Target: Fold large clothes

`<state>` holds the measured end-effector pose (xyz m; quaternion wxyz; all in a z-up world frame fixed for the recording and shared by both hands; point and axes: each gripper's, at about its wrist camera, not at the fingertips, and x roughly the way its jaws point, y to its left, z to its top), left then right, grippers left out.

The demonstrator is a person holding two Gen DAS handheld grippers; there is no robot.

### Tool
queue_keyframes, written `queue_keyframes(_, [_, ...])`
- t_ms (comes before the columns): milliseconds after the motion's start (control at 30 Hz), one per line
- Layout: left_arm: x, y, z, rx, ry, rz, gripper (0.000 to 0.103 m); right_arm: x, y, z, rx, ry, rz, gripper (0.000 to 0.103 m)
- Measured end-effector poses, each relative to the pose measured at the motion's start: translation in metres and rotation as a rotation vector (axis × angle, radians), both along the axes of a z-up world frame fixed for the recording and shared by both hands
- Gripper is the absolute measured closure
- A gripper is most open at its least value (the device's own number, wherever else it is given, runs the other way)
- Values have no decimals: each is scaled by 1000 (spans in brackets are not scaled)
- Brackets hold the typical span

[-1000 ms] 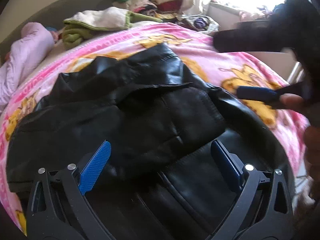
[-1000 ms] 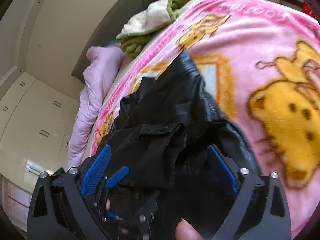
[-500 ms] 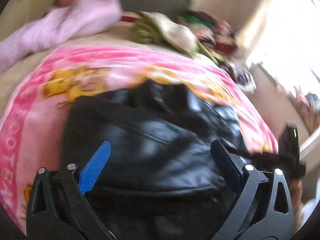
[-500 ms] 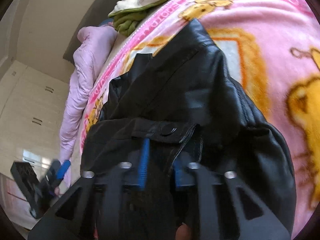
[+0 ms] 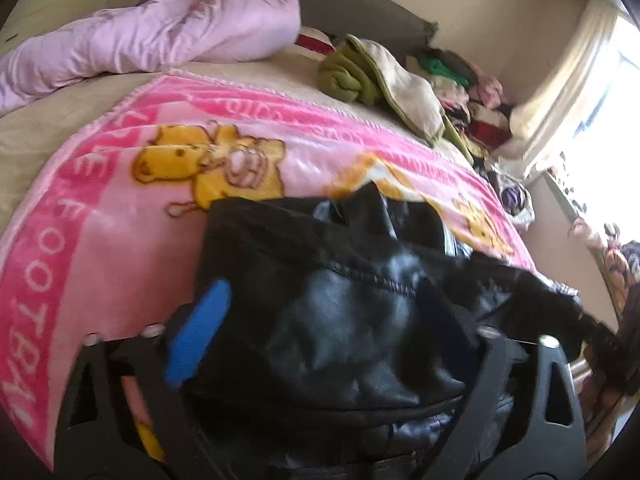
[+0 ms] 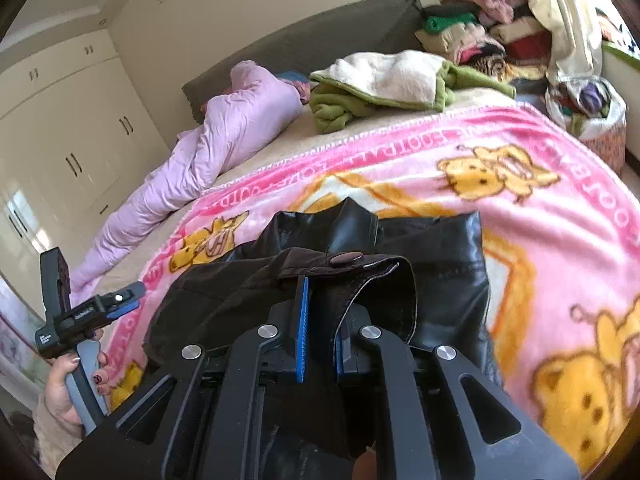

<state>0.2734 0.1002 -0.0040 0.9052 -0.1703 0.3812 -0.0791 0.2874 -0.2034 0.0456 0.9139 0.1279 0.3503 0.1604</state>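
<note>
A black leather jacket point(image 5: 352, 320) lies crumpled on the pink blanket point(image 5: 100, 240). My left gripper point(image 5: 320, 288) is low over the jacket's left part, its jaws closing with a bulge of leather between them. The blue left pad point(image 5: 200, 332) sits at the jacket's edge, and the other finger is blurred against the leather. My right gripper point(image 6: 320, 304) is shut on the jacket's point(image 6: 452, 280) hem, just below a snap button point(image 6: 346, 257), holding that edge raised. In the right wrist view the left gripper point(image 6: 120, 304) shows at the far left, held by a hand point(image 6: 68, 384).
A lilac duvet point(image 6: 224, 136) lies along the bed's far left. A green and cream fleece point(image 6: 384, 80) and a pile of clothes point(image 6: 480, 36) sit by the headboard. A full bag point(image 6: 592, 108) stands at the bed's right, wardrobe doors point(image 6: 76, 148) to the left, a bright window point(image 5: 600, 120) to the right.
My right gripper has shut on the jacket's hem and lifted it a little. My left gripper has swung across to the jacket's left side, rolled, and its jaws have narrowed.
</note>
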Motion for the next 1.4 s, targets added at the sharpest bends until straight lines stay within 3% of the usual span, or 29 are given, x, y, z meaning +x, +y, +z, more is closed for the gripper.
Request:
queue_keyframes(33, [1, -1, -3, -2, 6, -10, 41, 1, 0, 0, -8, 0, 1, 94])
queue_keyframes(133, [4, -11, -14, -15, 39, -52, 63, 4, -3, -3, -21, 12, -1, 94])
queue_keyframes(233, [4, -24, -22, 26, 68, -91, 74, 7, -4, -8, -32, 24, -12, 94])
queue_keyframes(433, [7, -37, -38, 95, 118, -129, 74, 11, -6, -17, -41, 74, -30, 94])
queue_keyframes(600, [7, -33, -43, 72, 133, -126, 74, 8, -7, -23, -28, 113, -43, 92])
queue_keyframes(667, [6, -30, -42, 52, 132, -125, 74, 8, -8, -24, -39, 125, -55, 87])
queue_keyframes(833, [4, -30, -36, 37, 122, -119, 74, 4, -16, -18, -81, 123, -109, 77])
queue_keyframes(967, [-4, -34, -23, 33, 88, -136, 74, -6, -21, -5, -82, 55, -136, 76])
queue_keyframes(1167, [-13, -51, -20, 57, 89, -194, 74, -3, 10, -5, -101, 50, -38, 75])
queue_keyframes(1400, [-8, -69, -52, 142, 178, -212, 74, 11, 47, -32, -171, 106, 41, 70])
